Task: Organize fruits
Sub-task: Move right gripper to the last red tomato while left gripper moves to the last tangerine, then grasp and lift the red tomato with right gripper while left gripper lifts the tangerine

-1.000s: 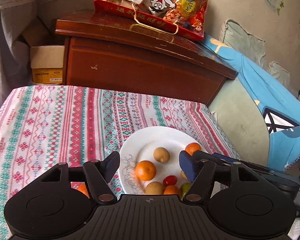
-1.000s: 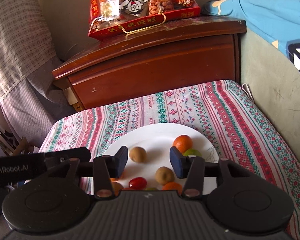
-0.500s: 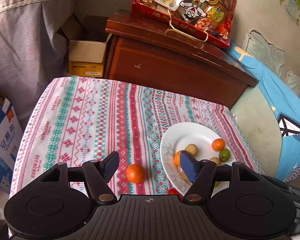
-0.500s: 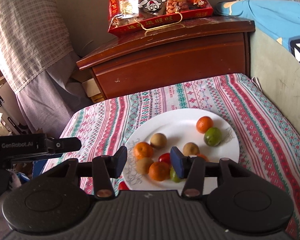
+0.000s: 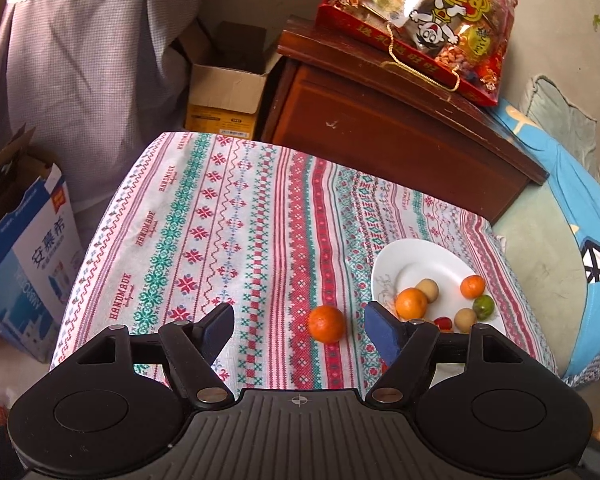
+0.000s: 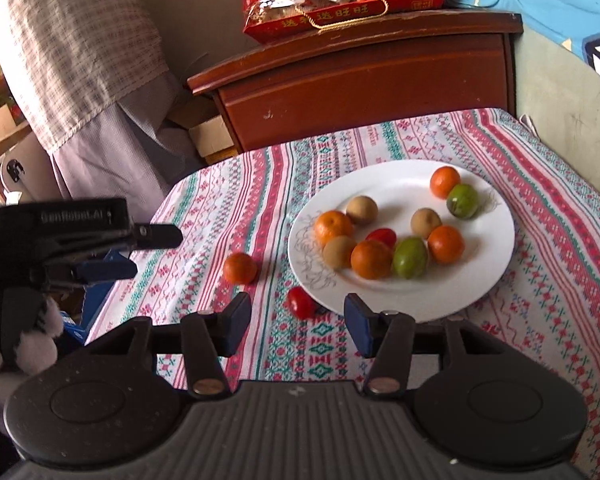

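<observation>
While both claws, left claw (image 5: 298, 330) and right claw (image 6: 296, 320), gape released: on the white plate (image 6: 484, 280), four oranges, three longans, two green fruits, one tomato; on the desk (image 6: 540, 208), loose orange (image 6: 240, 267) and, only in right view, loose tomato (image 6: 301, 302).

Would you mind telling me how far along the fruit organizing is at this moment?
Most fruit already sits on the white plate: oranges, brown and green fruits, one tomato. Nothing is in hand: the left claw and right claw are both open and empty. Left to do: the loose orange and the red tomato lie on the striped tablecloth beside the plate.
</observation>
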`<action>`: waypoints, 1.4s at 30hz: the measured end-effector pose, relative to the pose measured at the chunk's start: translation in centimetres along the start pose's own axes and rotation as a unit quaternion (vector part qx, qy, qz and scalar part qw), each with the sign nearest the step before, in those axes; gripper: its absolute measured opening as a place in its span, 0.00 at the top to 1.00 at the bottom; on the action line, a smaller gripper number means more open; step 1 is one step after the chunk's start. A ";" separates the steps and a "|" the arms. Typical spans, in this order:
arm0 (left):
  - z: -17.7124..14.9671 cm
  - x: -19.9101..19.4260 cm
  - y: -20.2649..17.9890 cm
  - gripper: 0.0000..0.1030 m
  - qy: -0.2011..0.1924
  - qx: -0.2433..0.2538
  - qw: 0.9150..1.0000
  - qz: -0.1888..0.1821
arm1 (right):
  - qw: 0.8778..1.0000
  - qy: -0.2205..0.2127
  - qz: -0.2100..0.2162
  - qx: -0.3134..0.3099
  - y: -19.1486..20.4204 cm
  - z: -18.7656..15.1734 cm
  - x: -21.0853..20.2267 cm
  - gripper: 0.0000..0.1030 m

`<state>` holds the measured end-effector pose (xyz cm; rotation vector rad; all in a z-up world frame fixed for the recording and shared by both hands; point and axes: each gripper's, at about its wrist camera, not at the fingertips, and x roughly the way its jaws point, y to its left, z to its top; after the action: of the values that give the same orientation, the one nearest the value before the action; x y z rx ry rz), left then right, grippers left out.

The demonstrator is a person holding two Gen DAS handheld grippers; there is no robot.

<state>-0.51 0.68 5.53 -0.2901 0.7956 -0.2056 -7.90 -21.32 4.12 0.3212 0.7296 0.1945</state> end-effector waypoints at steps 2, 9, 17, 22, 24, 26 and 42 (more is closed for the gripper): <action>0.0 0.0 0.1 0.30 -0.003 0.000 1.000 0.001 | 1.000 0.006 -0.002 0.001 0.1 -0.4 0.6 0.49; -0.4 0.4 0.4 0.29 0.002 0.012 1.000 0.008 | 1.000 0.018 -0.005 0.005 0.3 -1.4 2.7 0.55; -0.3 0.9 1.2 0.29 0.007 0.005 1.000 0.015 | 1.000 0.009 -0.020 -0.001 0.5 -1.8 4.4 0.63; -0.5 1.3 1.0 0.29 0.012 0.009 1.000 0.013 | 1.000 -0.003 -0.022 -0.001 0.8 -1.9 5.0 0.64; -0.6 1.5 0.8 0.29 0.012 0.014 1.000 0.012 | 1.000 -0.007 -0.022 -0.001 0.9 -1.9 5.2 0.66; -0.7 1.7 0.7 0.29 0.014 0.016 1.000 0.011 | 1.000 -0.010 -0.024 0.003 1.0 -1.8 5.4 0.69; -1.5 2.8 -0.4 0.29 0.020 0.045 0.999 0.002 | 1.000 -0.001 -0.025 -0.006 0.9 -2.0 4.9 0.81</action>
<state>0.33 -0.76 2.79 -0.1993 0.8229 -0.2441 -5.75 -18.62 0.00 0.2921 0.7339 0.1504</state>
